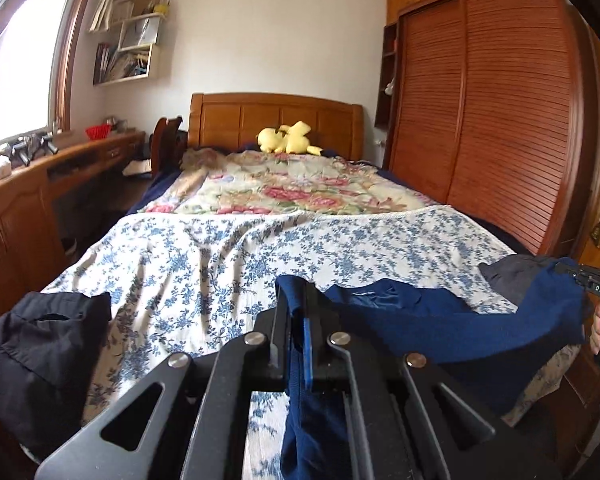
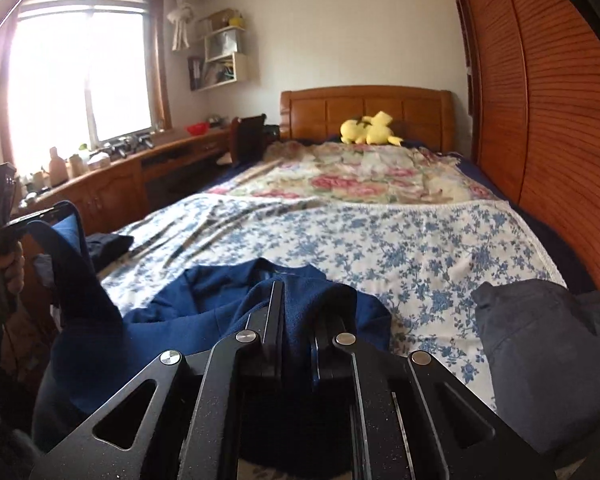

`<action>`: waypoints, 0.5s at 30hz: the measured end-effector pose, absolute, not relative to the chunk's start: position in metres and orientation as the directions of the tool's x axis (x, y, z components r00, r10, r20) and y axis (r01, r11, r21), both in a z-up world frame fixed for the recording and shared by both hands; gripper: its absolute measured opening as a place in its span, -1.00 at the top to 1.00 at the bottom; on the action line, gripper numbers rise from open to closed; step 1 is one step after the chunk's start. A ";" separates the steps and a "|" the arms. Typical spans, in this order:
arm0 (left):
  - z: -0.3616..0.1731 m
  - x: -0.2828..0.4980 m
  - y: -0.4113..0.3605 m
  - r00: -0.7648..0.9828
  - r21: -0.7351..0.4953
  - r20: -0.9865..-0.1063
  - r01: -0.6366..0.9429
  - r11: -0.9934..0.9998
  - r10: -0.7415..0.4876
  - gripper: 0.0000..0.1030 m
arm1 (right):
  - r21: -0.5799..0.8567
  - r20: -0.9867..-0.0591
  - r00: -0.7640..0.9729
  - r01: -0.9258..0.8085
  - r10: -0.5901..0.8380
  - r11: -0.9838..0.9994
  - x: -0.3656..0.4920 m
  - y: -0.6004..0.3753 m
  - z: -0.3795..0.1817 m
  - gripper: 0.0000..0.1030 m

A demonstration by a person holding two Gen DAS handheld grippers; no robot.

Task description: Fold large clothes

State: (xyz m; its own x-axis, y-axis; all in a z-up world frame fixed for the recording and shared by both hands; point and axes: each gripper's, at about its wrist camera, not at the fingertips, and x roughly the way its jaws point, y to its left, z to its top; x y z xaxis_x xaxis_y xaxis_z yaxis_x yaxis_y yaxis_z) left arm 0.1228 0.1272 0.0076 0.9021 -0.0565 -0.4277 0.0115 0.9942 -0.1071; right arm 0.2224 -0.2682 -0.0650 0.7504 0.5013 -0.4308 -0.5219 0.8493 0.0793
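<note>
A navy blue garment (image 1: 452, 328) hangs stretched between both grippers above the near end of the bed. My left gripper (image 1: 298, 300) is shut on one edge of it, with cloth pinched between the fingers. My right gripper (image 2: 298, 300) is shut on the other edge of the blue garment (image 2: 204, 300), part of which rests on the sheet. In the left wrist view the right gripper (image 1: 580, 276) shows at the far right, held by a hand. In the right wrist view the left gripper (image 2: 56, 216) shows at the far left.
The bed has a blue-flowered sheet (image 1: 260, 248) and a rose quilt (image 1: 300, 188) with a yellow plush toy (image 1: 288, 140) at the headboard. A black garment (image 1: 40, 348) lies at the left corner, a grey one (image 2: 548, 360) at the right. Desk (image 1: 28, 184) left, wardrobe (image 1: 500, 120) right.
</note>
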 end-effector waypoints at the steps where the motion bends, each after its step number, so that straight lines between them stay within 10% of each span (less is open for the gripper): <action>1: 0.004 0.131 0.127 0.903 -0.102 -0.427 0.007 0.995 -0.050 0.97 | 0.072 -0.428 0.757 -0.517 0.494 0.853 0.232 -0.265 -0.069 0.87; 15: -0.016 0.247 0.123 0.912 -0.102 -0.404 0.036 0.994 -0.074 0.97 | 0.080 -0.504 0.784 -0.377 0.364 0.923 0.369 -0.247 -0.114 0.85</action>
State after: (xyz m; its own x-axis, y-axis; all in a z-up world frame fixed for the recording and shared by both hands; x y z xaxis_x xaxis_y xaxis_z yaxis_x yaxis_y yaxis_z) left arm 0.2469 0.1234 -0.0163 0.9119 -0.0744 -0.4036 0.0359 0.9941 -0.1021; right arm 0.3693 -0.2474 -0.1136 0.7835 0.3640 -0.5036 -0.3771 0.9227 0.0803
